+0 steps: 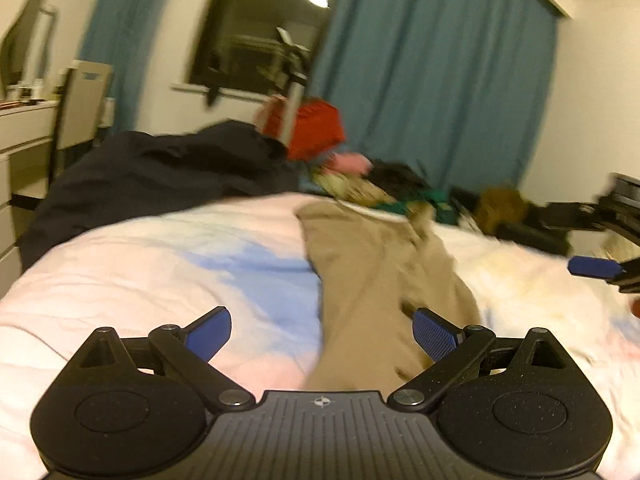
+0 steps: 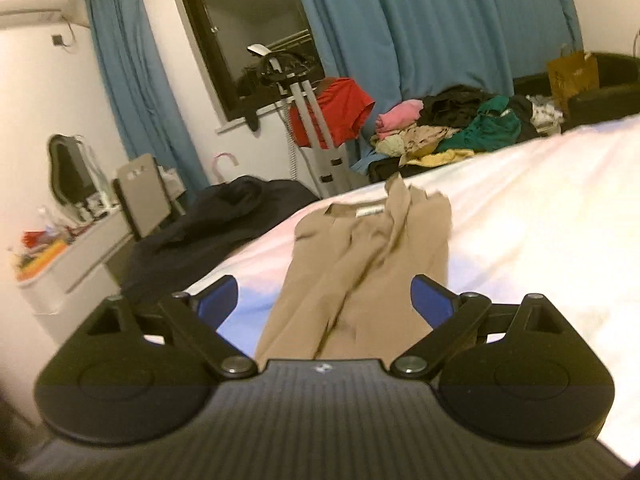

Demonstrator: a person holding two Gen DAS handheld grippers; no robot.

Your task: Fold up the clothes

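Observation:
Tan trousers (image 1: 372, 276) lie lengthwise on the pale bed cover (image 1: 160, 264), folded leg on leg, waistband at the far end. My left gripper (image 1: 322, 334) hovers open over their near end, blue pads apart, nothing between them. In the right wrist view the same trousers (image 2: 360, 264) stretch away from my right gripper (image 2: 324, 300), which stands open and holds nothing. The right gripper's blue pad (image 1: 594, 267) shows at the right edge of the left wrist view.
A dark garment heap (image 2: 208, 232) lies off the bed's far left side. A pile of mixed clothes (image 2: 452, 128) sits beyond the bed near blue curtains (image 2: 420, 28). A red shirt (image 2: 340, 108) hangs on a grey stand. A white dresser (image 2: 68, 268) stands at left.

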